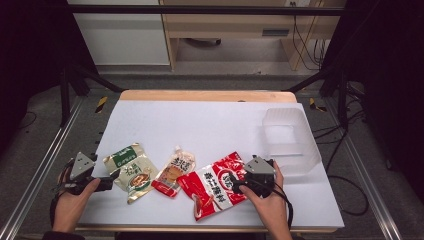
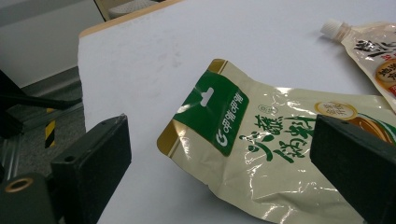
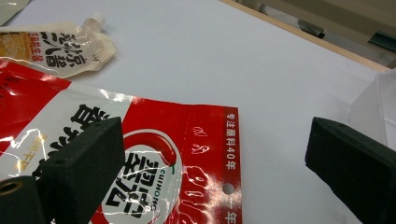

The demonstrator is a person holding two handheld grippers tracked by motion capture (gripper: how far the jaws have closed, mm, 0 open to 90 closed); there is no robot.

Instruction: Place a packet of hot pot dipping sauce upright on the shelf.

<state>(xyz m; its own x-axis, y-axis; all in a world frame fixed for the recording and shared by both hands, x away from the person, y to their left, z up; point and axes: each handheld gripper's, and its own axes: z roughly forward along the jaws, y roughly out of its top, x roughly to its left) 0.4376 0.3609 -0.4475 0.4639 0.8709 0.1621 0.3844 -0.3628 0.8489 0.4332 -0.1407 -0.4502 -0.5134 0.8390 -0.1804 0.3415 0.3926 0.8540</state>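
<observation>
Counter (image 1: 210, 125): white top, wood edge at the far side, three pouches lying flat in a row near your edge. Clear plastic bin (image 1: 290, 140) sits at the far right, just beyond your right hand.

Red pouch (image 1: 216, 186): biggest of the three, red and white with large black Chinese characters. In the right gripper view you can read "CUIHONG" under a red chilli logo, plus a white strip of Chinese print along the edge with "40" in it and a small round hole.

Green-and-cream pouch (image 1: 131, 171): on the left, green header with a hang slot, white "G" logo and Chinese characters, green Chinese lettering below, picture of a bowl of food lower down.

Spout pouch (image 1: 173, 173): smallest, between the other two, white screw cap pointing away from you, black brush-style Chinese characters, orange-red lower part.

Your right tool (image 1: 235, 184) sits low over the red pouch's right end, jaws spread wide, one over the print and one past the edge, pinching nothing. Your hand wraps it from below, pointing left.

Your left tool (image 1: 111, 179) is at the counter's left edge, pointing right at the green-and-cream pouch, jaws spread with the header between them, not clamped.
</observation>
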